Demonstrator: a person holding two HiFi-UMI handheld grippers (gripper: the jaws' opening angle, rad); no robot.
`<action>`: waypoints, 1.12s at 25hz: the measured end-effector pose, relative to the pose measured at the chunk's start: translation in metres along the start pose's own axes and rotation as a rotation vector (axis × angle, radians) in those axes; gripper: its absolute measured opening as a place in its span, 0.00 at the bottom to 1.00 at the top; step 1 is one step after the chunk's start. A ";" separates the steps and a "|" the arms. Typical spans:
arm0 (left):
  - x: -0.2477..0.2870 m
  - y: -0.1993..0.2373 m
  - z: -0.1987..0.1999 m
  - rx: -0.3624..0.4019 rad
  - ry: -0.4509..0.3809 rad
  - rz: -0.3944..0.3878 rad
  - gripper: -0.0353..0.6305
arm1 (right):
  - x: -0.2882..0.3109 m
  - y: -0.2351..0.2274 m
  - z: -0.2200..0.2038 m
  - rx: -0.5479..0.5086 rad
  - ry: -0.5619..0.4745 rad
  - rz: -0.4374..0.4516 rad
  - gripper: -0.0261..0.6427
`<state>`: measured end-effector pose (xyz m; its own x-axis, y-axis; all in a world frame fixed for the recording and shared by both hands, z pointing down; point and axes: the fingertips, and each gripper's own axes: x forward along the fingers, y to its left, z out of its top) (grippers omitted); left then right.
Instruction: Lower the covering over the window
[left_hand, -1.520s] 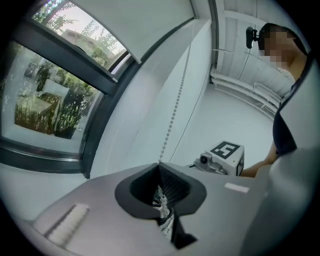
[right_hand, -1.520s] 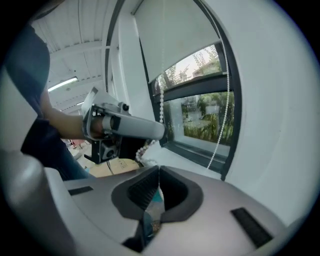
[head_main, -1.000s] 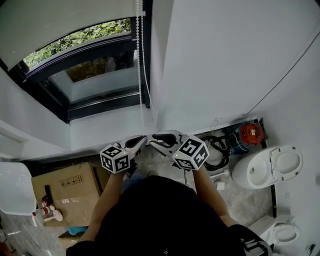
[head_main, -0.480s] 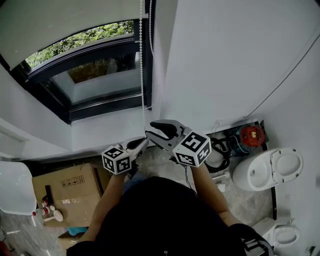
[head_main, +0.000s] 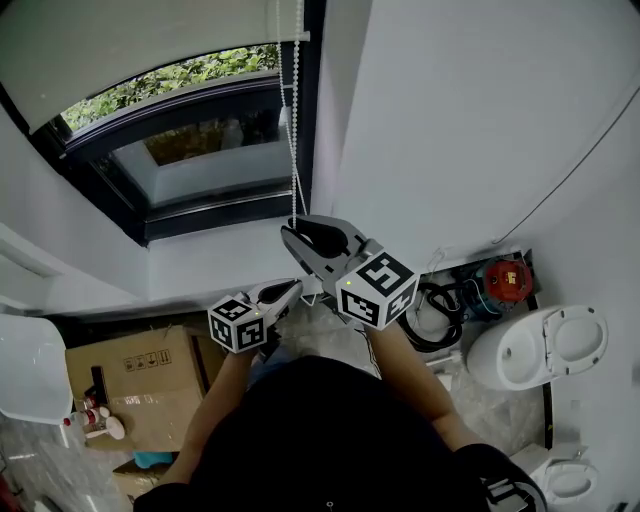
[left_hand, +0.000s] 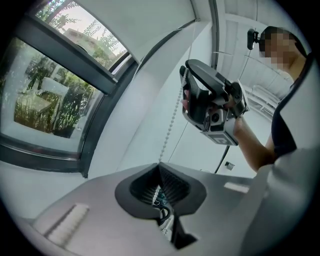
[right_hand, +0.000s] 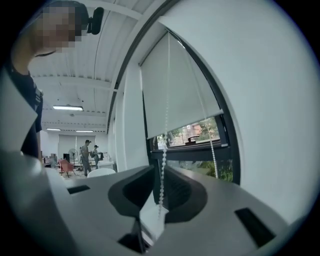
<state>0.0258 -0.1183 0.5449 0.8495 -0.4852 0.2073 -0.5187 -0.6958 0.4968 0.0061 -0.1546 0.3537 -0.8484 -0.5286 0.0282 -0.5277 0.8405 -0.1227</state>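
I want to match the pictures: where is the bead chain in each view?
Head view: bead chain hangs top centre, down to the right gripper.
Left gripper view: rises from the shut jaws, centre.
Right gripper view: centre, between the jaws.
Shared landmark: dark window frame.

The bead chain (head_main: 292, 150) runs off head view's top

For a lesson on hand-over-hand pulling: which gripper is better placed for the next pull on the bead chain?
Right. The right gripper sits higher on the bead chain, which runs between its parted jaws, so it likely has room to pull down. The left gripper is clamped low on it.
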 end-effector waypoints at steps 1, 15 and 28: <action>0.000 -0.001 0.000 0.000 0.000 -0.001 0.07 | -0.001 0.000 0.003 -0.005 -0.009 -0.009 0.12; -0.010 0.004 -0.053 -0.026 0.172 0.027 0.07 | 0.000 -0.001 -0.048 -0.004 0.124 -0.032 0.06; -0.011 0.002 -0.070 -0.048 0.214 0.017 0.07 | 0.001 -0.004 -0.098 -0.004 0.247 -0.055 0.06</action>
<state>0.0221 -0.0774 0.6025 0.8444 -0.3694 0.3880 -0.5323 -0.6598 0.5304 0.0033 -0.1467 0.4510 -0.8027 -0.5285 0.2764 -0.5728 0.8122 -0.1104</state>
